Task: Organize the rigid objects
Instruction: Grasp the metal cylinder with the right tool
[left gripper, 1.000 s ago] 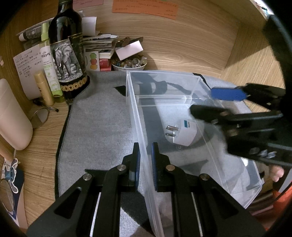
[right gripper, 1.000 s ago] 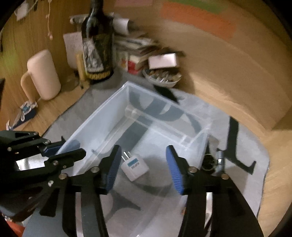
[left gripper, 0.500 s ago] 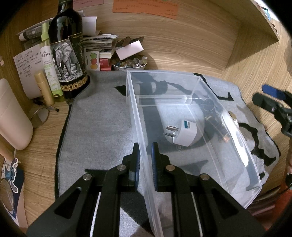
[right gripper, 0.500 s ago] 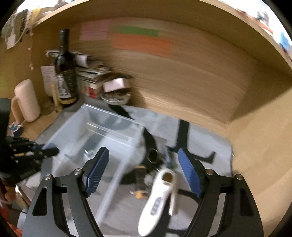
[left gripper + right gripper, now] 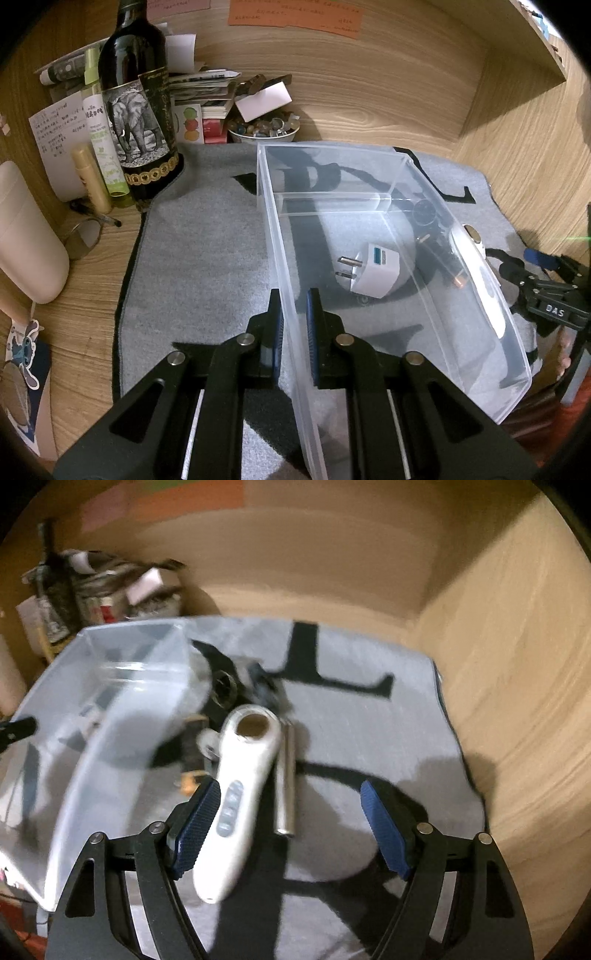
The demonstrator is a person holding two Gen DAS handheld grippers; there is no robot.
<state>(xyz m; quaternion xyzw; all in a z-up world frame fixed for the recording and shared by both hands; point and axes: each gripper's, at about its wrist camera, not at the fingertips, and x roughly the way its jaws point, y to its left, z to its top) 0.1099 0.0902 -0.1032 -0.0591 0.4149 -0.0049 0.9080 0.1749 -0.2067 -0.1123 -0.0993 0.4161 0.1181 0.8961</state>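
My left gripper (image 5: 293, 299) is shut on the near left wall of a clear plastic bin (image 5: 332, 146) that stands on a grey mat. A white plug adapter (image 5: 373, 273) lies inside the bin. In the right wrist view my right gripper (image 5: 291, 805) hangs open over the mat, to the right of the bin (image 5: 110, 686). A white handheld device (image 5: 236, 805) with buttons lies between its fingers, close to the left pad. A silver cylinder (image 5: 286, 779) lies beside the device. The right gripper (image 5: 535, 273) also shows at the right edge of the left wrist view.
A black watch (image 5: 225, 686) and small dark items lie between the bin and the device. A wine bottle (image 5: 140, 110), thin bottles, papers and a bowl of stones (image 5: 264, 131) crowd the back left. Wooden walls close the back and right. A pale mug (image 5: 26, 236) stands left.
My right gripper has moved from above the bin, where the plug lies, rightward to over the device on the mat, and its jaws stand wider. The left gripper and the bin have not moved.
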